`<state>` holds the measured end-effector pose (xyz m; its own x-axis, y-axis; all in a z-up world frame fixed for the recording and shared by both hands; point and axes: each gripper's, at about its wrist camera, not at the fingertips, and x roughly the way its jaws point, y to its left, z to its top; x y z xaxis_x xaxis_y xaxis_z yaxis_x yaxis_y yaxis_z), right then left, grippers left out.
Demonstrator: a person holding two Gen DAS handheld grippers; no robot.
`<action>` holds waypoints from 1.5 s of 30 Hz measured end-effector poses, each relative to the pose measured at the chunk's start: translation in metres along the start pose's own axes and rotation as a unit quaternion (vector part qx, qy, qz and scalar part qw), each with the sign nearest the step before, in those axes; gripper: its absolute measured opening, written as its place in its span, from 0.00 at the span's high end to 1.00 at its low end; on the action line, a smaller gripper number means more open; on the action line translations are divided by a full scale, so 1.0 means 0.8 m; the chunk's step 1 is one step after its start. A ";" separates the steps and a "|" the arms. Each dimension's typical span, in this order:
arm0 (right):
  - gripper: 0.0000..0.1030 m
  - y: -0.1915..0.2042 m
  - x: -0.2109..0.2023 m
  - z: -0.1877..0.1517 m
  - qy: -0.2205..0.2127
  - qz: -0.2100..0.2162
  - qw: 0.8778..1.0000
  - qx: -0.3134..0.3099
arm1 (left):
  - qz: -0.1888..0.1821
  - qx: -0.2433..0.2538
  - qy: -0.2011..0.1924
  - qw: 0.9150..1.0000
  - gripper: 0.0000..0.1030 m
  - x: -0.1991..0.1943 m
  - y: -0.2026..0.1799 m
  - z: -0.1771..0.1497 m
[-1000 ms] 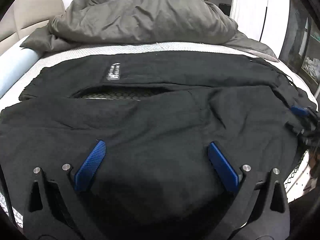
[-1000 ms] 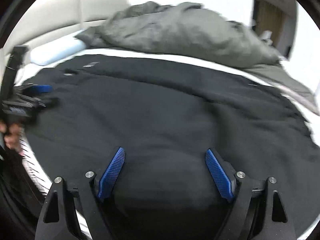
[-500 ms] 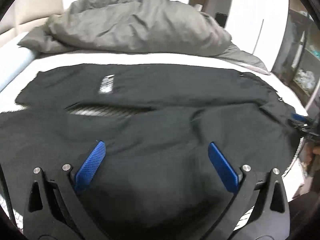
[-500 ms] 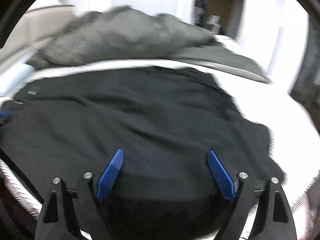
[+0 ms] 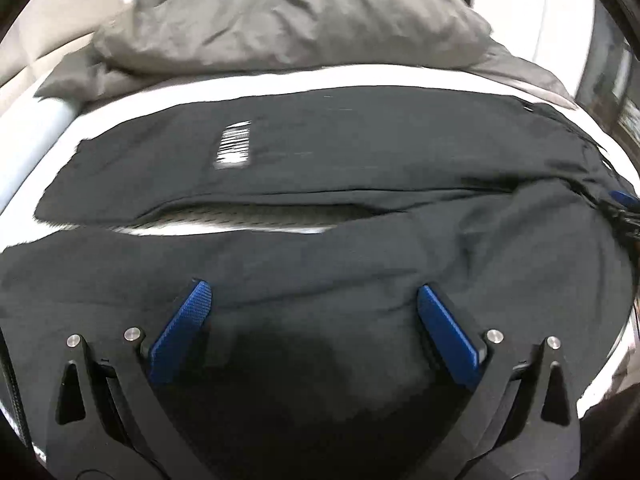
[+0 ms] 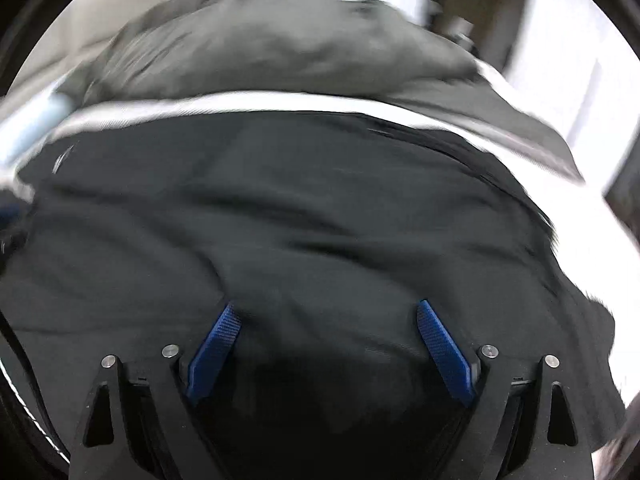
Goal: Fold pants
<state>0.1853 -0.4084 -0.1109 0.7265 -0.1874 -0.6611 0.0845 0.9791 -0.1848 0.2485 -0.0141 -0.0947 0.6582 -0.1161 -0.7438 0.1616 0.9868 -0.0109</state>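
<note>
Currently, both grippers, left (image 5: pixel 310 300) and right (image 6: pixel 326 320), hover with jaws spread over black fabric pants (image 5: pixel 360 160); shallow grasps risk bunching wrinkles.

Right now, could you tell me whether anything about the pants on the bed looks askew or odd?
The black pants lie flat but uneven: the legs gape apart at a gap showing mattress, and the near leg is rumpled. Both the left gripper and right gripper are open.

One pair of black pants (image 5: pixel 360 152) with one white label (image 5: pixel 234 146), one grey duvet (image 5: pixel 288 20), one bed (image 5: pixel 360 78), and two tongs, left (image 5: pixel 312 294) and right (image 6: pixel 324 312), each with two blue fingers (image 5: pixel 180 332).
</note>
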 end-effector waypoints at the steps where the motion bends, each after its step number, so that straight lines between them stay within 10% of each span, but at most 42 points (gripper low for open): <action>1: 0.13 -0.020 -0.003 -0.003 0.001 -0.032 0.999 0.015 | 0.007 -0.007 -0.005 1.000 0.00 -0.002 0.009 -0.003; 4: 0.13 -0.070 -0.008 -0.011 -0.005 -0.150 0.987 0.061 | 0.014 -0.030 -0.014 0.999 0.00 -0.010 0.034 -0.011; 13: 0.02 0.005 -0.066 -0.013 -0.046 -0.018 0.998 0.030 | -0.085 -0.001 -0.021 0.996 0.01 -0.041 -0.003 -0.006; 18: 0.01 0.066 -0.067 -0.021 -0.057 0.088 0.995 -0.003 | -0.052 0.034 0.004 0.998 0.01 -0.029 -0.009 -0.016; 23: 0.01 0.085 -0.038 -0.036 -0.039 0.066 0.997 -0.018 | -0.006 -0.021 -0.001 1.000 0.01 -0.055 0.082 -0.034; 28: 0.01 0.060 -0.040 -0.040 -0.055 0.076 0.996 0.005 | 0.082 -0.113 -0.008 0.990 0.02 -0.080 0.204 -0.061; 36: 0.01 0.005 -0.096 -0.068 -0.077 0.071 0.993 0.049 | 0.022 -0.175 -0.058 0.983 0.02 -0.157 0.223 -0.106; 45: 0.09 -0.169 -0.139 -0.153 -0.075 0.028 0.959 0.273 | -0.057 -0.264 -0.051 0.961 0.03 -0.174 0.218 -0.130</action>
<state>0.0094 -0.5295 -0.1014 0.8270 -0.1608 -0.5386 0.3570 0.8904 0.2824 0.1085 0.1860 -0.0629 0.7320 -0.2097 -0.6483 -0.1415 0.8839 -0.4457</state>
